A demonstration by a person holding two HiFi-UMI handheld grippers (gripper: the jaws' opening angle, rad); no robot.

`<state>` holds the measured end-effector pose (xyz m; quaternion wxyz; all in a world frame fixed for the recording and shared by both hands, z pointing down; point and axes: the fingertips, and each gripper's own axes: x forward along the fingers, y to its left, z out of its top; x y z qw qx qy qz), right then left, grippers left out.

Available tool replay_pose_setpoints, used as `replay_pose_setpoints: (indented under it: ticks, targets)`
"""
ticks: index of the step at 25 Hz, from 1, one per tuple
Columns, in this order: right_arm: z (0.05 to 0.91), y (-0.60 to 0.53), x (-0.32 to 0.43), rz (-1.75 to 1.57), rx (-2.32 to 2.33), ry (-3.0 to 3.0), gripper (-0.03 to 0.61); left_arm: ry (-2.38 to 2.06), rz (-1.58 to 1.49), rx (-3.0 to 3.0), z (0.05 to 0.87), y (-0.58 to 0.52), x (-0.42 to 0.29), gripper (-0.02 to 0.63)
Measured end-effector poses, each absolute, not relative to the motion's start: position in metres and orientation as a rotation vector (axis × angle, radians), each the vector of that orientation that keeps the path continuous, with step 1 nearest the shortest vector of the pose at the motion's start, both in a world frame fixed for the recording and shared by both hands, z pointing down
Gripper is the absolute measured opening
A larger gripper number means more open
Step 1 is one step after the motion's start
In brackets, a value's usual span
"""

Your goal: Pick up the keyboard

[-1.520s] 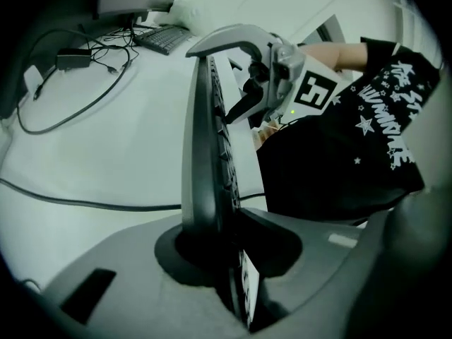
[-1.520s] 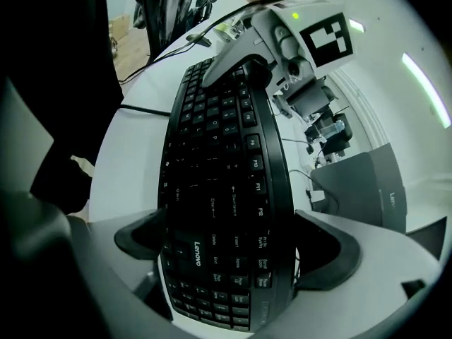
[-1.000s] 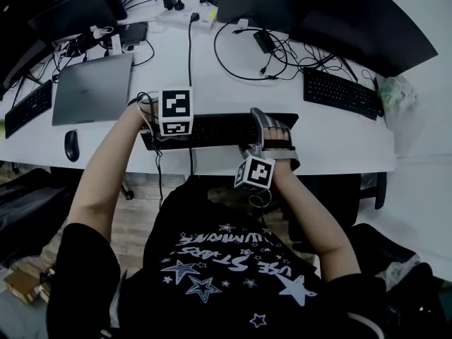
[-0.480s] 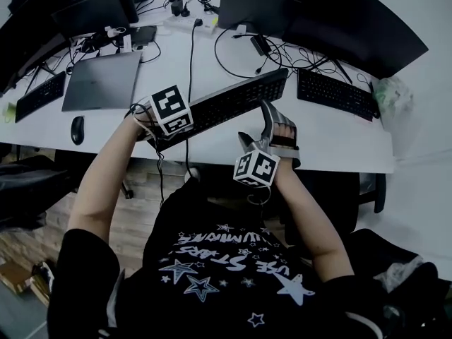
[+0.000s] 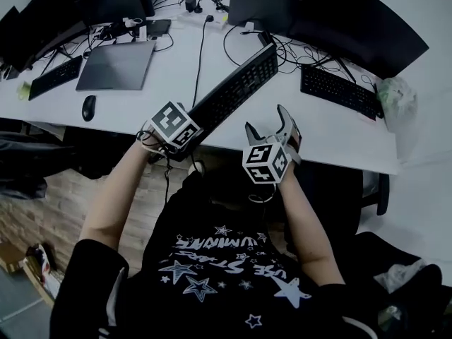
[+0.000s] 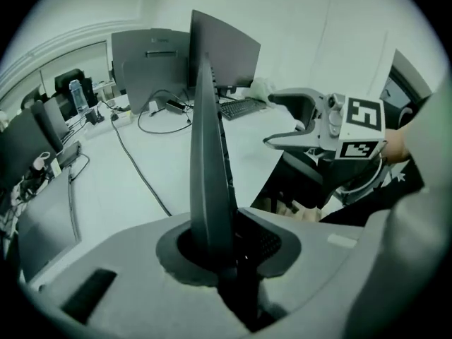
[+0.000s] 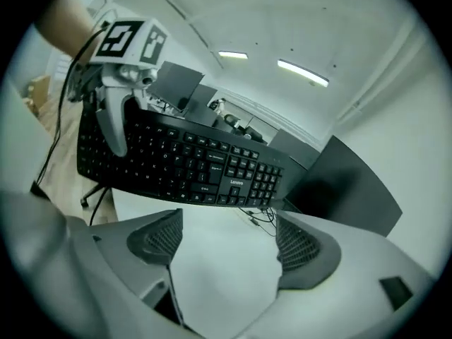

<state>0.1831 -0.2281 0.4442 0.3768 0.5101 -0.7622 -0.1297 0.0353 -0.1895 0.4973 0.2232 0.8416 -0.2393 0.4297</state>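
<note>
We hold the black keyboard [image 5: 236,83] over a white table [image 5: 332,136] in an office. Wood flooring [image 5: 42,210] shows near-left of the keyboard. The right tool's view takes in a white ceiling with strip lights [image 7: 304,73] above it.

We count two tools and three keyboards. Our own is one, a second keyboard [image 5: 340,90] lies to its right, and a third keyboard [image 5: 51,78] lies far to its left. Also left of it are one mouse [image 5: 88,107] and, farther back, one closed laptop [image 5: 116,66]. Beyond its far end stand dark monitors [image 5: 353,20], four as far as we can count, among loose cables [image 5: 282,51].

The left tool [image 6: 226,242] is clamped on the keyboard's near end. The board stands edge-on between its narrow jaws, lifted off the table and slanting away toward the monitors.

The right tool [image 5: 267,122] hangs just right of the keyboard's near half, apart from it. Its jaws have just been closing but are still wide apart, with only bare table between them. The keys face this tool.
</note>
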Motion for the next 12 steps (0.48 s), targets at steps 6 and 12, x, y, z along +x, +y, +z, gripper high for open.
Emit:
replay_pose_setpoints:
  ticks: [6, 12]
  targets:
    - [0.440, -0.202, 0.187, -0.078, 1.430, -2.076, 0.286, -0.778, 0.972, 2.341, 0.481, -0.164, 0.039, 0.091]
    - [0.437, -0.181, 0.196, 0.071, 1.554, -2.101, 0.177, -0.851, 0.835, 2.405, 0.465, -0.153, 0.033, 0.091]
